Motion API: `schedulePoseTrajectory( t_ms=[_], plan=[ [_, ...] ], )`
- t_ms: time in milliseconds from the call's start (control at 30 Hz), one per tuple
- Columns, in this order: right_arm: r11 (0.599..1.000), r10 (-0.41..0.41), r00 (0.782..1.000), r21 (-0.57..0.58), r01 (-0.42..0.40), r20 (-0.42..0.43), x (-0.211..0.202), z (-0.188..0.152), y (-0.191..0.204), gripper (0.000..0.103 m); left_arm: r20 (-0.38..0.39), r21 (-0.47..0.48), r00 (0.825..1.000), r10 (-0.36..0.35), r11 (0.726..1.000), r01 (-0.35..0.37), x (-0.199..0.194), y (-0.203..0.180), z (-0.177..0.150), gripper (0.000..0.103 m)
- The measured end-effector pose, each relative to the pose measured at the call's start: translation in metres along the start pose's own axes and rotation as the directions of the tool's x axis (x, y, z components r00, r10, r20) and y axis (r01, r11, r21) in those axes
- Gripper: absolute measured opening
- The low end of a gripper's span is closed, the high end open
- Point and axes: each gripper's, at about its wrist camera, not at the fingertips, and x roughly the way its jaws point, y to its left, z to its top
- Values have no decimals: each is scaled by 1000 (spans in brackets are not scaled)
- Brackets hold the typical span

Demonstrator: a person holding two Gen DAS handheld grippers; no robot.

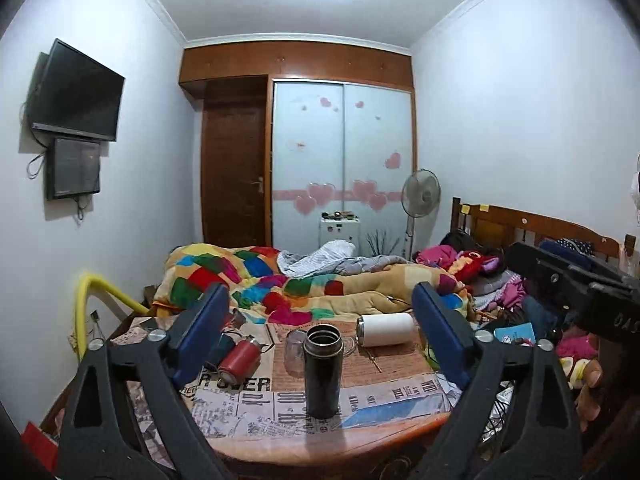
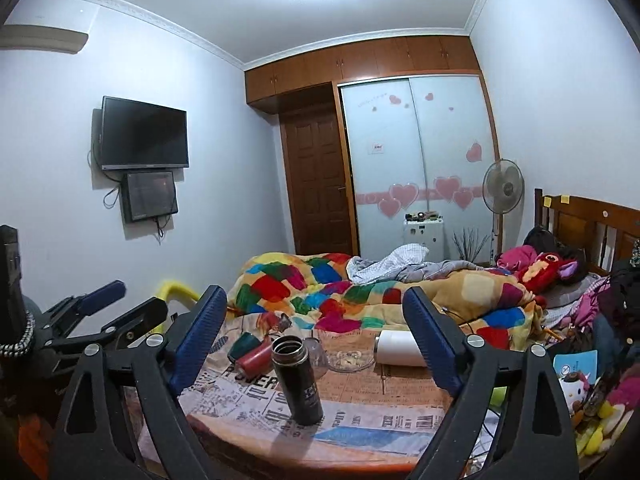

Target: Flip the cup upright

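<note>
Both your left gripper (image 1: 320, 332) and right gripper (image 2: 316, 332) gape empty. The white cup (image 1: 387, 329), lying far right, looks smooth, rigid, roll-prone; grip mid-body.

Bedroom: a wooden table (image 1: 280, 446) under a newspaper-print cloth (image 1: 256, 396), abutting a bed heaped with a patchwork quilt (image 1: 280, 280), a grey sheet (image 1: 320, 258) and a red plush toy (image 2: 548, 266) near the wooden headboard (image 2: 592, 216). Left wall: a dark television (image 2: 144, 134) with a smaller screen (image 2: 151, 196) just below it. Far end: a brown door (image 2: 318, 184), a sliding wardrobe (image 2: 416, 152) with pink heart stickers, a standing fan (image 2: 503, 190) and a small white cabinet (image 2: 423, 234).
</note>
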Motion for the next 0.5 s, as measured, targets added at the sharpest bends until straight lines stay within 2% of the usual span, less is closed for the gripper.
schedulePoseTrajectory(
  t_ms=[133, 233, 500],
  plan=[
    [999, -31, 1000, -14, 31, 4, -7, -6, 4, 103, 22, -10, 999, 49, 999, -49, -11, -1, -5, 103],
    [999, -29, 1000, -30, 29, -10, -6, -9, 7, 103, 15, -13, 997, 79, 997, -79, -12, -1, -9, 103],
    [1000, -14, 1000, -26, 14, -23, -14, -12, 3, 103, 0, -36, 996, 87, 996, -87, -15, 4, -16, 103]
  ],
)
